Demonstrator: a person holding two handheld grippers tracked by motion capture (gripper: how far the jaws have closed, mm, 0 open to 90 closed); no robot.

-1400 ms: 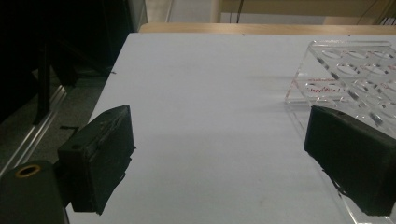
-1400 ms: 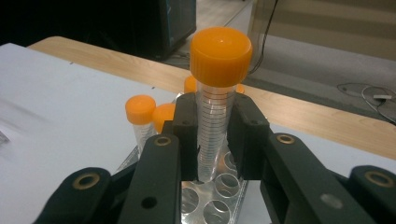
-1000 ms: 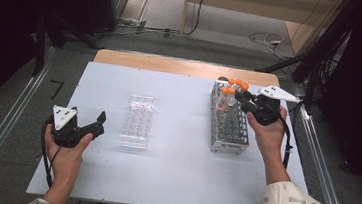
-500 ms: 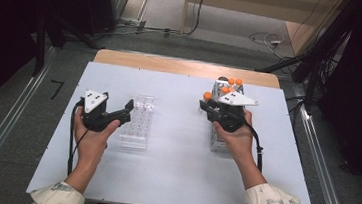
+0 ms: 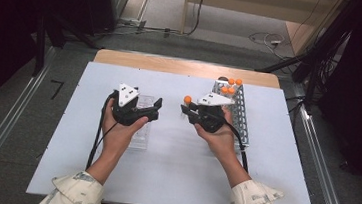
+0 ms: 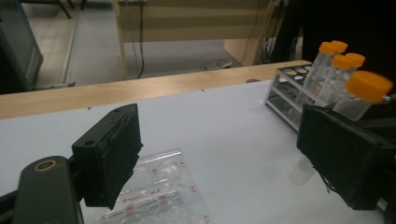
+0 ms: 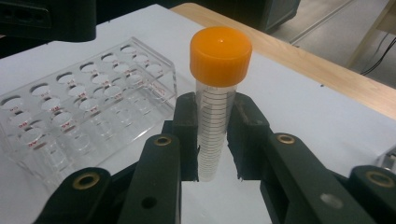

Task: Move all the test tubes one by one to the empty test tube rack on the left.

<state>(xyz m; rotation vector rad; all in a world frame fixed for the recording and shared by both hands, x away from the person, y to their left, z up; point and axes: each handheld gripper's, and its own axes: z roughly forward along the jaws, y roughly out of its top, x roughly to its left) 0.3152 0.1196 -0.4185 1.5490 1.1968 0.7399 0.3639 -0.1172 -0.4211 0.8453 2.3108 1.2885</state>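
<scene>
**One tube lifted, clear rack unfilled**

The right tool clamps an orange-capped tube above the bench, near the clear rack. The left tool, jaws apart and just closing slightly, holds nothing. Three tubes wait in the metal rack.

Clear rack: we see it on the table, left of centre, under our left gripper.
Metal rack: right, behind our right gripper.
Tubes: seemingly in the metal rack's far end.
Held tube: upright between the racks.
</scene>
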